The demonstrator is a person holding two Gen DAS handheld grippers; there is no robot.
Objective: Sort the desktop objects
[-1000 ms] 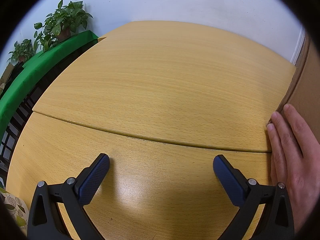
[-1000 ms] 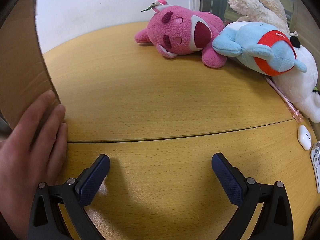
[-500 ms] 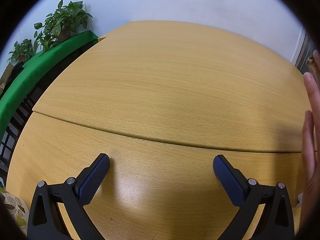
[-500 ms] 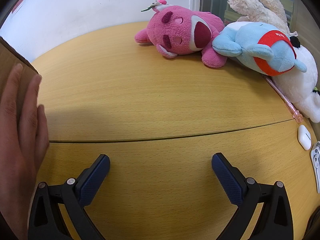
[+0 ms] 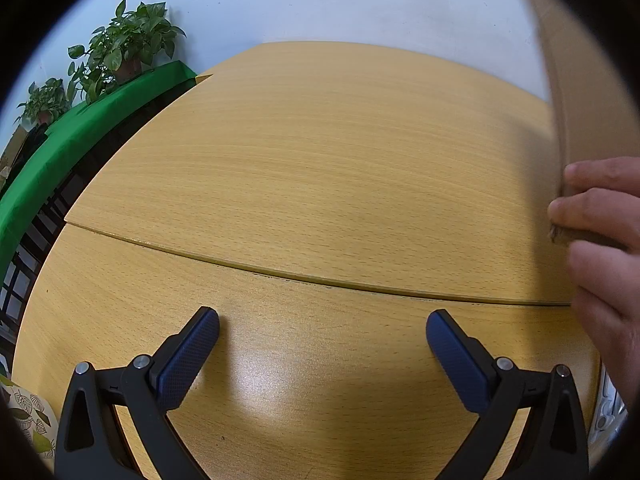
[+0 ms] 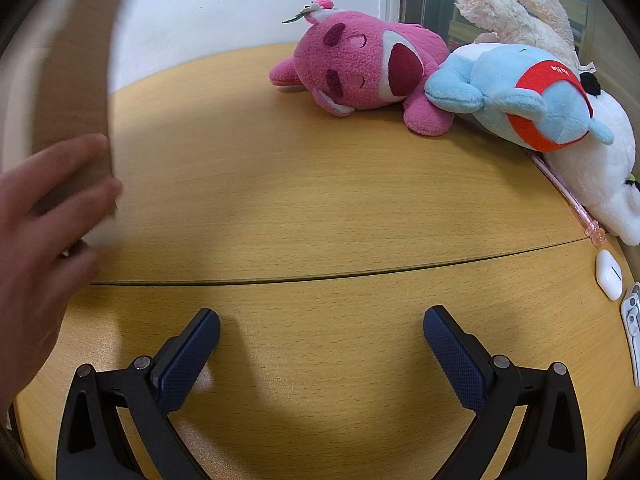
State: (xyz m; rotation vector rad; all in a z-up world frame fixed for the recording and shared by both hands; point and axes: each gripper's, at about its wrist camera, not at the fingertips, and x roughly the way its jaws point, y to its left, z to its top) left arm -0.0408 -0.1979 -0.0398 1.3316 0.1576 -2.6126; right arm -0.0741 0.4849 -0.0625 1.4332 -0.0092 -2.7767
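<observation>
The pink toy [image 6: 360,72] lies on the table [image 6: 320,208] well ahead of the right tongs [image 6: 322,330] and a little to their right, its long axis running crosswise, with the blue toy [image 6: 520,96] touching its right side; the right tongs are clearly the nearer pair. Both the right tongs and the left tongs [image 5: 322,332] are spread wide and hold nothing. A bare hand [image 6: 44,232] grips a blurred cardboard sheet [image 6: 68,80] left of the pink toy.

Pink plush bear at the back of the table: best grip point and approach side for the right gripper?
Judging by its pose, take the pink plush bear by the foot nearest the camera. Come from the front with the right gripper: the blue plush leans against its right side.
</observation>
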